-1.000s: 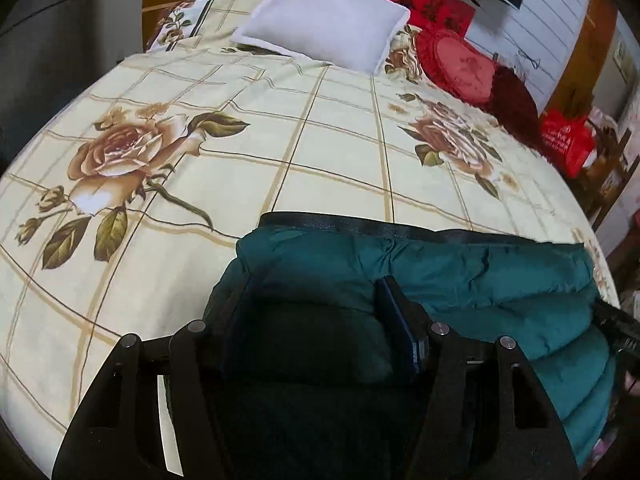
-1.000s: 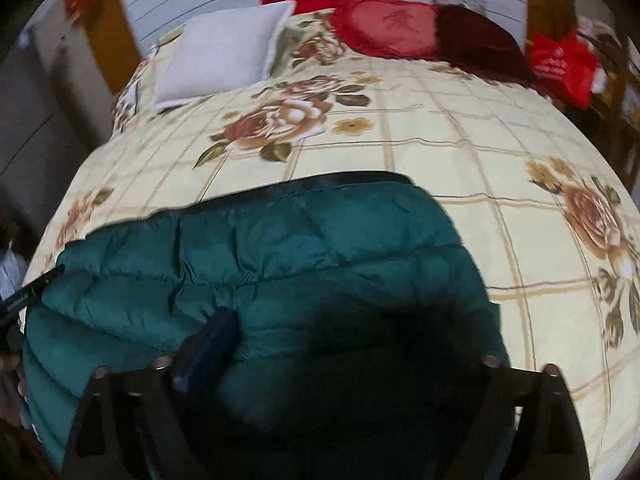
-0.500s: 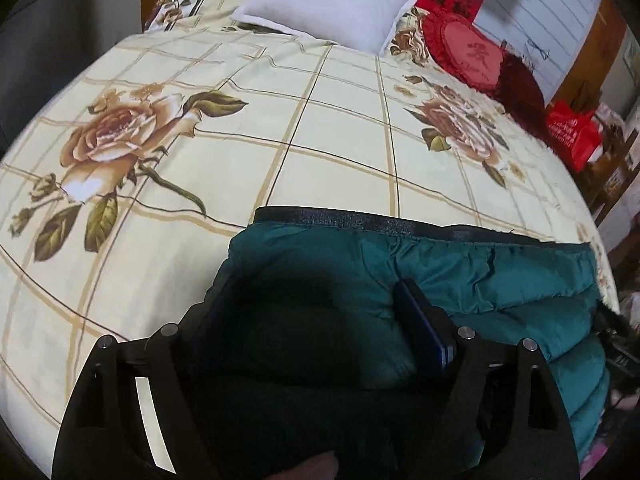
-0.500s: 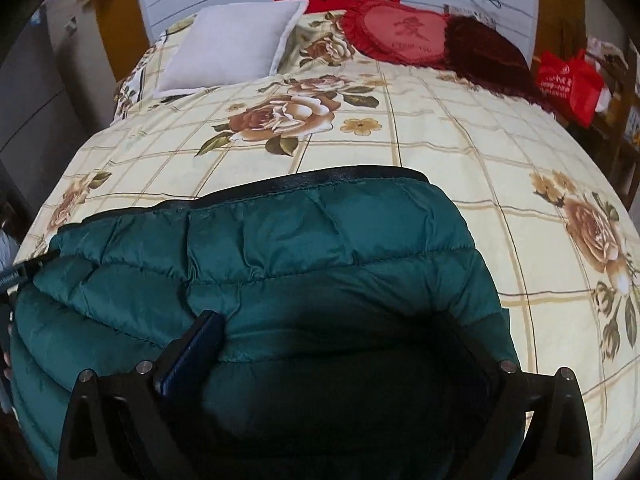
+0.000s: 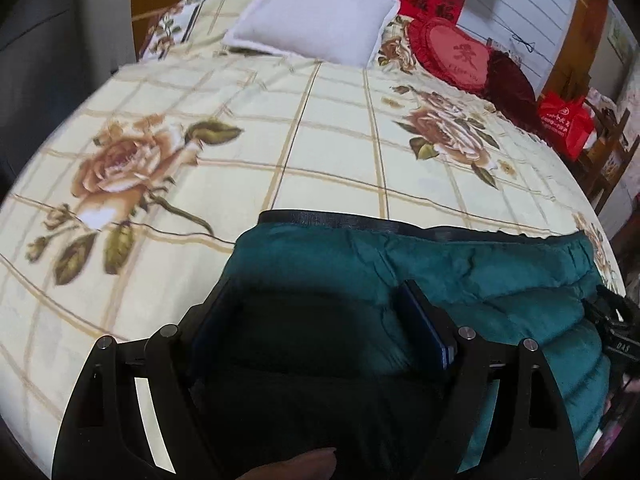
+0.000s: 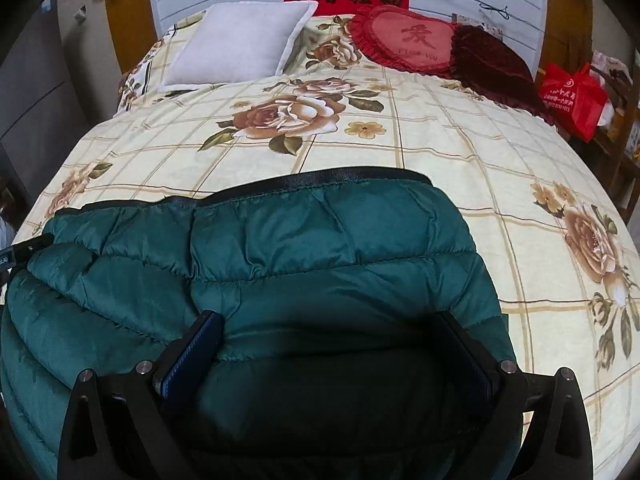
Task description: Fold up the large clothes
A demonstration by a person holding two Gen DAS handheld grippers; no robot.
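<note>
Green puffer jacket (image 6: 320,248) lies bunched at the near edge of the bed (image 5: 328,152), seemingly partly folded (its black hem faces the pillows). We spread our left gripper (image 5: 316,312) and right gripper (image 6: 328,340) wide over it, gripping nothing; further folds probably remain.
</note>
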